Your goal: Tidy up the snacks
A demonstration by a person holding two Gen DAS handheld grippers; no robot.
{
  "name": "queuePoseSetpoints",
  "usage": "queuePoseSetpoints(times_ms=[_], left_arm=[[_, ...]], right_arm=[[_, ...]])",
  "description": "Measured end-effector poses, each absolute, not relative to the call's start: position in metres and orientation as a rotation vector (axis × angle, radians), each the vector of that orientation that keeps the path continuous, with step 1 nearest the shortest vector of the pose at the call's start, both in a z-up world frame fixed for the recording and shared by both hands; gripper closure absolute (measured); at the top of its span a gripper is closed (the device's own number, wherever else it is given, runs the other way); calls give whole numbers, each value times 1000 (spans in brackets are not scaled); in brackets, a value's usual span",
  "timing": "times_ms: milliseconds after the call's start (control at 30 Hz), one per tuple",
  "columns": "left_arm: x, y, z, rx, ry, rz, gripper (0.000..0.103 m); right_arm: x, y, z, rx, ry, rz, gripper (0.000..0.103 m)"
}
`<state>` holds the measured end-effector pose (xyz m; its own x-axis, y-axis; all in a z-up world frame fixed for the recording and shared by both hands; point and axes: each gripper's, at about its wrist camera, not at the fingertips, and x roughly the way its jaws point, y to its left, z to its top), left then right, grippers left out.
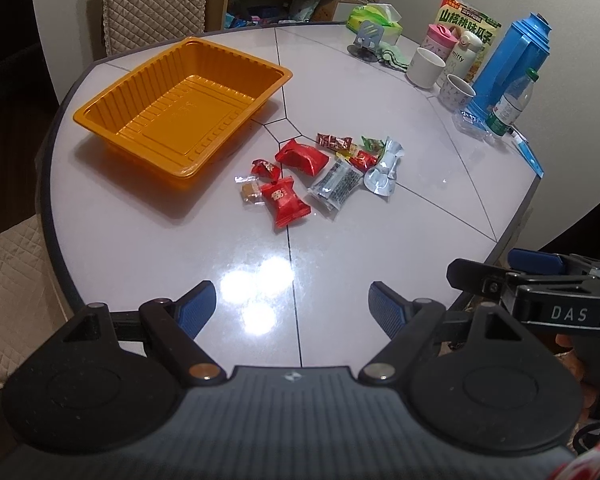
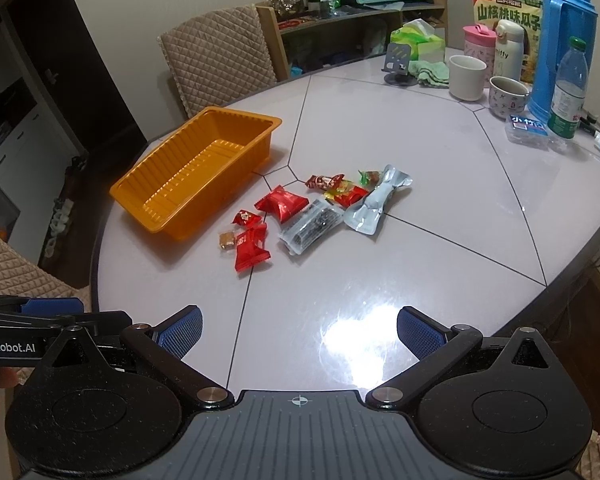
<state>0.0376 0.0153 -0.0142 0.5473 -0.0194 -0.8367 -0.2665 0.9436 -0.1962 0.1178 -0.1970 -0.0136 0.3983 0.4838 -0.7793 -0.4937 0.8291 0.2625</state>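
An empty orange plastic tray (image 1: 100, 112) (image 2: 132, 196) sits on the left of the glossy round table. To its right lies a loose pile of snacks: red packets (image 1: 286, 202) (image 2: 252, 250), a second red packet (image 1: 302, 157) (image 2: 281, 203), a clear dark-filled pack (image 1: 335, 182) (image 2: 310, 224), a silver pouch (image 1: 384, 170) (image 2: 374, 206) and small candies (image 1: 340, 143) (image 2: 324, 181). My left gripper (image 1: 293, 312) hovers open over the table's near edge, holding nothing. My right gripper (image 2: 299, 334) is likewise open and empty, well short of the snacks.
At the back right stand a blue thermos (image 1: 512, 64) (image 2: 560, 40), a water bottle (image 2: 568, 88), cups (image 1: 424, 67) (image 2: 466, 76), a snack box (image 2: 508, 12), a tissue pack (image 2: 418, 40) and a phone stand (image 1: 366, 40). Padded chairs (image 2: 216, 60) surround the table.
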Motion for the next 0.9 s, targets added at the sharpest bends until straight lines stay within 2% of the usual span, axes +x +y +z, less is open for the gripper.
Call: queuePoseSetpoints(times_ms=[400, 767, 900], left_arm=[[69, 20, -38, -289, 945, 145, 22], [113, 20, -79, -265, 974, 186, 34], [129, 20, -91, -267, 978, 195, 44]], right_arm=[[157, -206, -40, 28, 982, 634, 0], [200, -209, -68, 40, 1008, 629, 0], [214, -211, -79, 42, 1024, 618, 0]])
